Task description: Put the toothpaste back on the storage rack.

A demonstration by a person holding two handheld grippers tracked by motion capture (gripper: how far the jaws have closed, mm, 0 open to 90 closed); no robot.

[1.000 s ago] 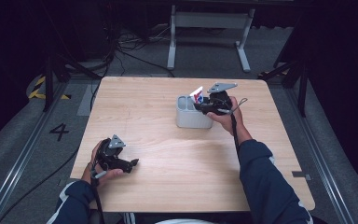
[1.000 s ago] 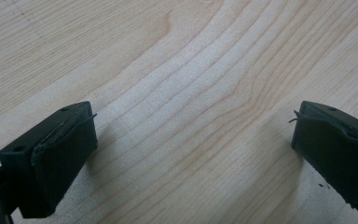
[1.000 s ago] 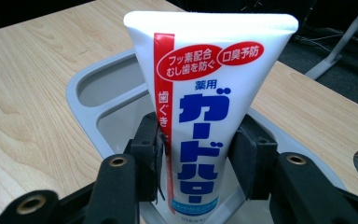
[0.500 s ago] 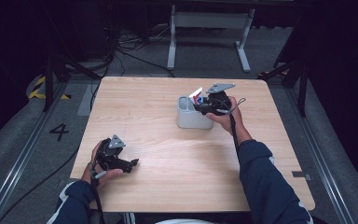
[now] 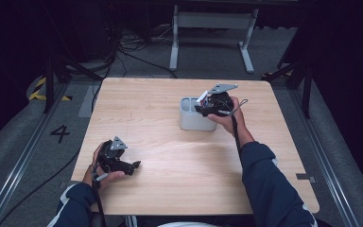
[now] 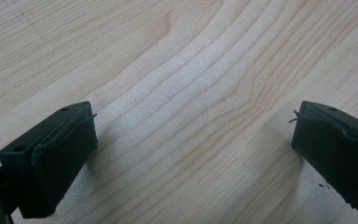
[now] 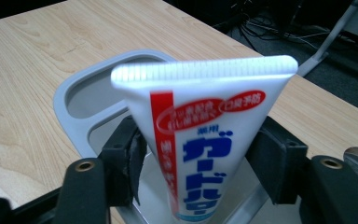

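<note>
So, from the high view I count one wooden table (image 5: 170, 156), one grey holder (image 5: 196, 118) standing right of its centre toward the far side, and two grippers. My left gripper (image 5: 133, 166) rests low over the near left part of the table, well apart from the holder. My right gripper (image 5: 201, 105) sits right over the holder's top, with one white toothpaste tube (image 5: 200, 100) just peeking out between it and the holder.

Next, the left gripper view: its two black jaws stand wide apart over bare wood grain, with only table between them.

Then the right gripper view. One toothpaste tube (image 7: 205, 140) stands upright between my right gripper's (image 7: 198, 161) jaws, crimped end up, lower end down inside the holder (image 7: 74, 112) (which has two compartments; the tube is in the nearer one). Those jaws have just been opening. The tube is between them, close to both pads; on the left I see a slim gap, on the right I cannot tell whether the pad touches.
</note>
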